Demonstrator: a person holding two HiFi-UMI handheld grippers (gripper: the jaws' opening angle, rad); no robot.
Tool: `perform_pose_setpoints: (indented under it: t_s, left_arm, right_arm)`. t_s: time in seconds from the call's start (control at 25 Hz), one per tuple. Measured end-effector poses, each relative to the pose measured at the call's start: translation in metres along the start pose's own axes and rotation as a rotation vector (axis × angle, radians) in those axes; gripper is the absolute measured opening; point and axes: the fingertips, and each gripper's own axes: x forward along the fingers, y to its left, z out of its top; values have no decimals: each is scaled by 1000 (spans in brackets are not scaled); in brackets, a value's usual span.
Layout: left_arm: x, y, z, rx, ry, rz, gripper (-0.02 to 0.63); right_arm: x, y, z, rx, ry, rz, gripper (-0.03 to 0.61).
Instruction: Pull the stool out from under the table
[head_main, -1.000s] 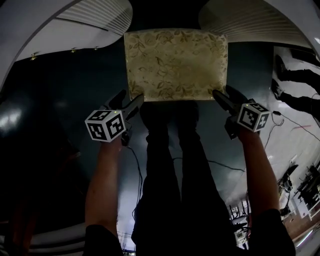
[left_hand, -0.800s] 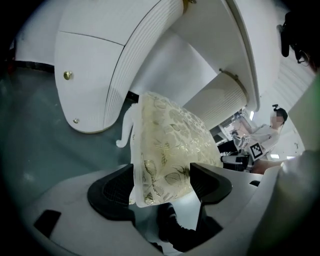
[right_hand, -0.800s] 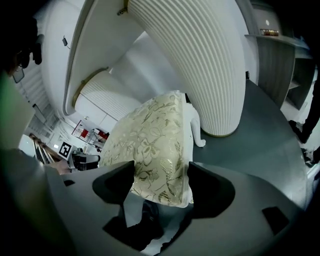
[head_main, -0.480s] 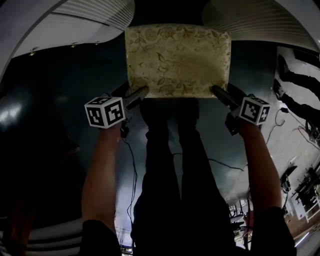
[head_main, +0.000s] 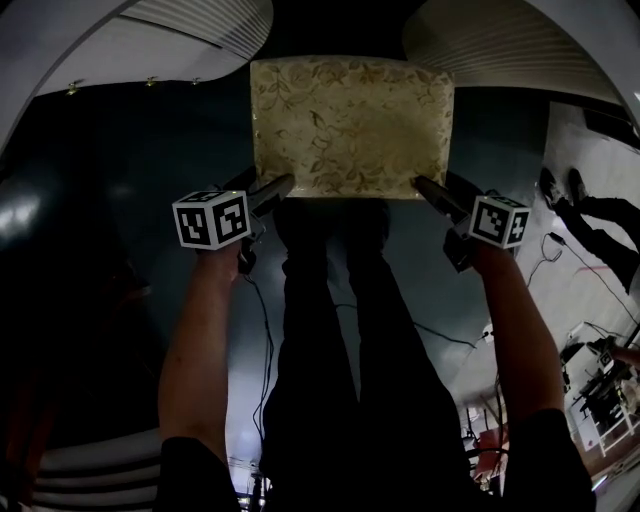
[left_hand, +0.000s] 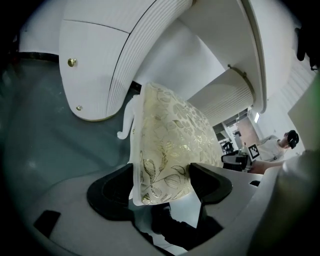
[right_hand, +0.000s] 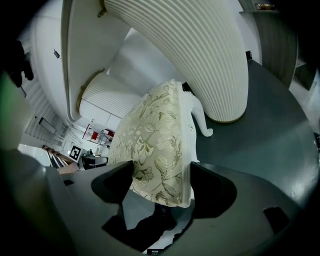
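The stool (head_main: 350, 125) is sitting on the floor (head_main: 120, 210), seemingly pulled clear of the table (head_main: 510, 45). The left gripper (head_main: 268, 190) and right gripper (head_main: 432, 192) have just been opening, their jaws spreading around the stool's near corners. Only withdrawing is remaining.

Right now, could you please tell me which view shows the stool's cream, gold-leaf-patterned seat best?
The head view: the whole cream, gold-leaf-patterned seat shows from above. Each gripper view shows only one near corner, edge-on.
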Motion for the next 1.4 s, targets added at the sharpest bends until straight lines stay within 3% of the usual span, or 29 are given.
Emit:
perform_pose_setpoints:
  t_s: [0.28, 0.6, 0.8, 1.0, 1.2, 1.4]
  left_arm:
    - [-1, -7, -6, -49, 12, 38, 350]
    - [-4, -11, -4, -20, 66, 99, 319]
    - [-5, -9, 3, 35, 83, 93, 318]
    - [-14, -5, 6, -8, 64, 102, 310]
    - [-9, -7, -1, 10, 52, 47, 310]
    - [-13, -7, 2, 53, 105, 95, 310]
  right_arm:
    - [-3, -3, 13, -76, 73, -9, 304]
    - [0, -1, 3, -17, 117, -2, 304]
    - [1, -3, -5, 3, 93, -43, 304]
    - [7, 0, -15, 77, 96, -41, 304]
    - [-3, 5, -13, 43, 65, -107, 304]
    - [3, 2, -9, 42, 30, -61, 304]
